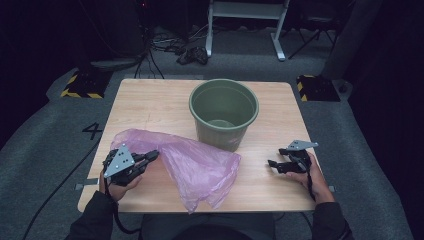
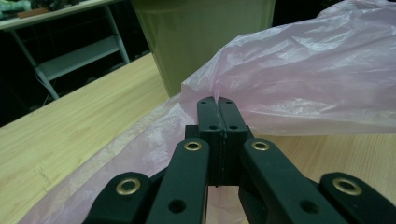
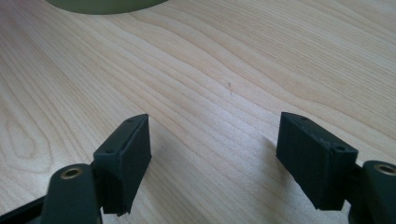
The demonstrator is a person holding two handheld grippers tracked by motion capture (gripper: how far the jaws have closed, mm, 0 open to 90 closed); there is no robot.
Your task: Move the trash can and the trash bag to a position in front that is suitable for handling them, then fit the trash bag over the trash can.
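Two grippers: left gripper (image 1: pixel 150 157) clenched on pink plastic bag (image 1: pixel 200 165) at table's (image 1: pixel 150 105) near left, right gripper (image 1: pixel 273 164) released, empty. Pinch opposite rim, spread over green bin (image 1: pixel 224 112).

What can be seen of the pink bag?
The bag is thin, translucent pink plastic, crumpled and loosely spread on the wooden table, near its front edge. One end lies by the green bin; whether they touch is unclear. The left tongs are shut on a pinched fold at its left edge, lifting the film there.
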